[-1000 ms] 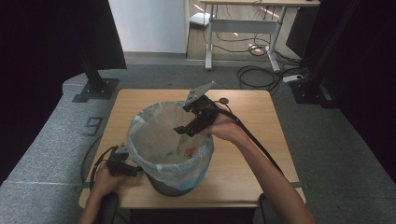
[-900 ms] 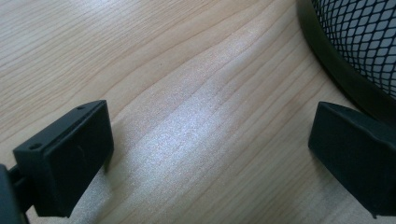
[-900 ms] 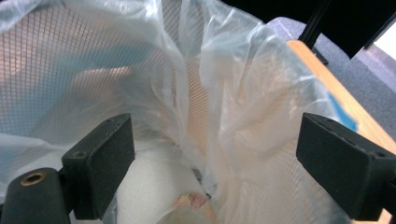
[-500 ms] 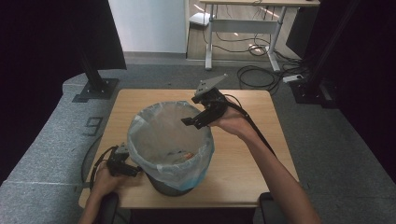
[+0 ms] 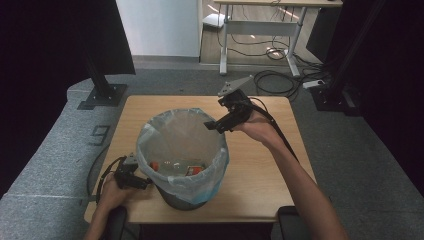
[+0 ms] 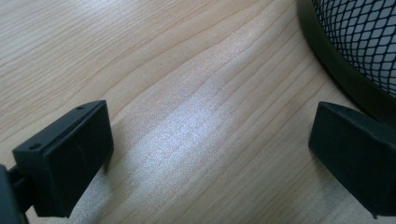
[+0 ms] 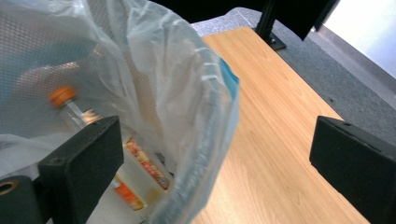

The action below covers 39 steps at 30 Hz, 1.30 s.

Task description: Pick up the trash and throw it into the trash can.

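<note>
**Right gripper clear of the lined bin, bottles lying at the bottom**

- Wire-mesh waste bin (image 5: 182, 197) sits centre of the high view on the wooden tabletop (image 5: 260, 175), lined with a translucent bluish bin bag (image 5: 217, 165) folded over the rim.
- Inside, at the bottom: small bottles with orange caps (image 5: 155, 165), lying on their sides. The right gripper view shows one orange cap in the upper left of its frame and a printed label lower down, both blurred; the count is unclear.
- Right gripper (image 5: 214, 125): held above the bin's far right rim, right of centre in the high view. Jaws wide apart, nothing between them. Its own view looks down past the bag's edge, which runs up the middle of that frame.
- Left gripper (image 5: 142, 183): lower left of the high view, low on the tabletop just beside the bin's base. Jaws apart and empty; its own view shows bare wood grain, with the black mesh and base ring in the upper right corner.

Judgement: the step in hand looks like the tail of a drop into the bin, with the right hand clear of the opening. No loose items are visible on the tabletop, so the likely next move concerns the bag itself. That calls for closing the jaws on the thin folded rim without tearing it, while the left side steadies the bin.
</note>
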Motion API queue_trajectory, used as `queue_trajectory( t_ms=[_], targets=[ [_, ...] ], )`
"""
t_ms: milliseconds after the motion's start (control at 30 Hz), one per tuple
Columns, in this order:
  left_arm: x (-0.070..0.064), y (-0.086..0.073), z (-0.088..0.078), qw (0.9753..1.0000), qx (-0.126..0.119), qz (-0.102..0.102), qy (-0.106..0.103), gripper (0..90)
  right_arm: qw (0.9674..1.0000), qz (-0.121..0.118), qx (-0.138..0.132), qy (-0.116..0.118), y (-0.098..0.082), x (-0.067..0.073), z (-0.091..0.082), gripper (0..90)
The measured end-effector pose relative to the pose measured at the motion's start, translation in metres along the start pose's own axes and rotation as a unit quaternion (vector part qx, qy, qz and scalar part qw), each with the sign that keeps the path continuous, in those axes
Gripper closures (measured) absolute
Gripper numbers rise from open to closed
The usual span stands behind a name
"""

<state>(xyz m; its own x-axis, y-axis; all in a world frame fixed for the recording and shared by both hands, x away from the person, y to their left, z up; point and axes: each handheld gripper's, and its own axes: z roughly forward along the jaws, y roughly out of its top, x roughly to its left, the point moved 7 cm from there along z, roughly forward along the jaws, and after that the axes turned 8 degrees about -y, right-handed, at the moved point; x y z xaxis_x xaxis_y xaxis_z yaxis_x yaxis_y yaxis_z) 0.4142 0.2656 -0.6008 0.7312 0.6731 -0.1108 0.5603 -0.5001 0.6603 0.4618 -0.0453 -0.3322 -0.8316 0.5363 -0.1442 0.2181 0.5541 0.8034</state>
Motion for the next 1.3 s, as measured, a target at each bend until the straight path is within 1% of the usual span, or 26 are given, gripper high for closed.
queue_trajectory(
  t_ms=[67, 100, 233, 467, 767, 800, 833, 933, 1000, 1033, 1067, 1100, 1133, 1300],
  targets=[
    [0.000, 0.000, 0.000, 1.0000, 0.000, 0.000, 0.000, 0.0, 0.9999, 0.008, 0.002, -0.007, -0.004, -0.006, -0.002, 1.7],
    [0.000, 0.000, 0.000, 1.0000, 0.000, 0.000, 0.000, 0.0, 0.9999, 0.008, 0.002, -0.007, -0.004, -0.006, -0.002, 1.7],
    [0.000, 0.000, 0.000, 1.0000, 0.000, 0.000, 0.000, 0.0, 0.9997, 0.017, 0.003, -0.017, -0.010, -0.014, -0.007, 0.9],
    [0.000, 0.000, 0.000, 1.0000, 0.000, 0.000, 0.000, 0.0, 0.9986, 0.044, 0.002, -0.029, -0.026, -0.030, -0.018, 0.0],
    [0.000, 0.000, 0.000, 1.0000, 0.000, 0.000, 0.000, 0.0, 0.9964, 0.069, 0.004, -0.050, -0.052, -0.047, -0.032, 0.0],
    [0.000, 0.000, 0.000, 1.0000, 0.000, 0.000, 0.000, 0.0, 0.9958, 0.071, 0.008, -0.056, -0.059, -0.051, -0.034, 0.0],
    [0.000, 0.000, 0.000, 1.0000, 0.000, 0.000, 0.000, 0.0, 0.9958, 0.071, 0.008, -0.056, -0.059, -0.051, -0.034, 0.0],
    [0.000, 0.000, 0.000, 1.0000, 0.000, 0.000, 0.000, 0.0, 0.9948, 0.080, 0.009, -0.063, -0.069, -0.055, -0.038, 0.0],
    [0.000, 0.000, 0.000, 1.0000, 0.000, 0.000, 0.001, 0.0, 0.9940, 0.085, 0.011, -0.068, -0.076, -0.059, -0.040, 0.0],
    [0.000, 0.000, 0.000, 1.0000, 0.000, 0.000, 0.000, 0.0, 0.9934, 0.089, 0.011, -0.071, -0.082, -0.061, -0.042, 0.0],
    [0.000, 0.000, 0.000, 1.0000, 0.000, 0.000, 0.000, 0.0, 0.9934, 0.089, 0.011, -0.071, -0.082, -0.061, -0.042, 0.0],
    [0.000, 0.000, 0.000, 1.0000, 0.000, 0.000, 0.000, 0.0, 0.9926, 0.094, 0.010, -0.077, -0.089, -0.063, -0.043, 0.0],
    [0.000, 0.000, 0.000, 1.0000, 0.000, 0.000, 0.000, 0.0, 0.9926, 0.094, 0.010, -0.077, -0.089, -0.063, -0.043, 0.0],
    [0.000, 0.000, 0.000, 1.0000, 0.000, 0.000, 0.001, 0.0, 0.9907, 0.101, 0.012, -0.091, -0.107, -0.067, -0.047, 0.0]
  ],
)
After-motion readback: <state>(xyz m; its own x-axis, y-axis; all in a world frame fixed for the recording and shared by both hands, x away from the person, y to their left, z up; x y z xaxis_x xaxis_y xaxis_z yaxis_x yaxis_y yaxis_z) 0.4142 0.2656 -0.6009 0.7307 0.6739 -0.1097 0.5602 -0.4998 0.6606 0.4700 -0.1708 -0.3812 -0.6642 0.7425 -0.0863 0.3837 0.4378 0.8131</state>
